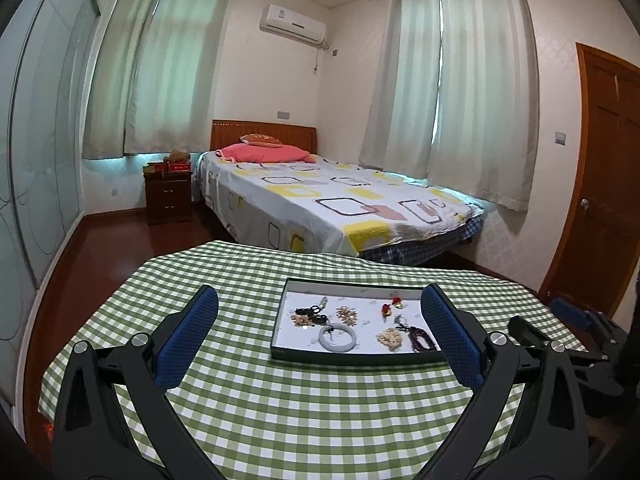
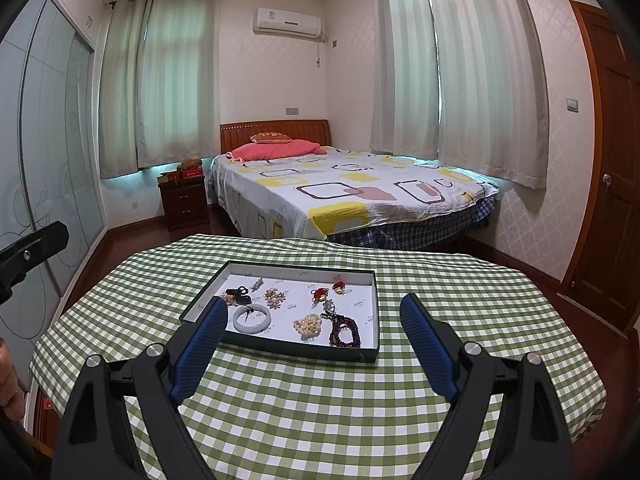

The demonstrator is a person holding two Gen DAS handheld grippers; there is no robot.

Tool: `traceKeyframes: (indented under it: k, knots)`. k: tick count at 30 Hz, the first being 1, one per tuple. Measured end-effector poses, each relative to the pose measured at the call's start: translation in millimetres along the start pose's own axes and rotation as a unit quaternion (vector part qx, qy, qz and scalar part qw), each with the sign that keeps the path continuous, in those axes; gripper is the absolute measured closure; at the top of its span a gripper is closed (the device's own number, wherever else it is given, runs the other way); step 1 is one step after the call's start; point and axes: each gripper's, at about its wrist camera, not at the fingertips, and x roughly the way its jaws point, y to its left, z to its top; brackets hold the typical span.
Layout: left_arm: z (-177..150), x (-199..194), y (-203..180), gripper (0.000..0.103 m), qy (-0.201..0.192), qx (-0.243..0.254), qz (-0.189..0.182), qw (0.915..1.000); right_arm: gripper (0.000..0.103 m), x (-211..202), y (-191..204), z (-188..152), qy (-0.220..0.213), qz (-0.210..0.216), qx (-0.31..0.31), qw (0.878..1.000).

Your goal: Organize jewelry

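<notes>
Left wrist view: left gripper [image 1: 320,312] spread wide and empty over the green-checked surface [image 1: 280,408], framing a dark-rimmed tray [image 1: 356,358] of jewelry, white bangle [image 1: 337,337] near its front edge. Right gripper's black frame [image 1: 560,344] at far right. Tray print too small to read.

Right wrist view: right gripper [image 2: 312,314] likewise wide, empty; tray [image 2: 280,346] just ahead, dark bead bracelet [image 2: 345,334] front right; a hand [image 2: 10,376] at left edge; bed [image 2: 360,196] beyond.

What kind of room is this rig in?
A home bedroom, most likely: a made bed with a pink pillow, a nightstand beside it, and curtained windows.
</notes>
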Motion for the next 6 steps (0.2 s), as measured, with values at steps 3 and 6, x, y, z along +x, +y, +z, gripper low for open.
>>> traceKeyframes:
  k: [3, 6]
  knots:
    - [-2, 7, 5, 0.004, 0.011, -0.008, 0.003, 0.9999, 0.018, 2, 0, -1, 0.001, 0.0, 0.0, 1.0]
    - [-7, 20, 11, 0.004, 0.026, -0.01, 0.013, 0.9995, 0.018, 7, -2, -3, 0.004, 0.0, 0.0, 1.0]
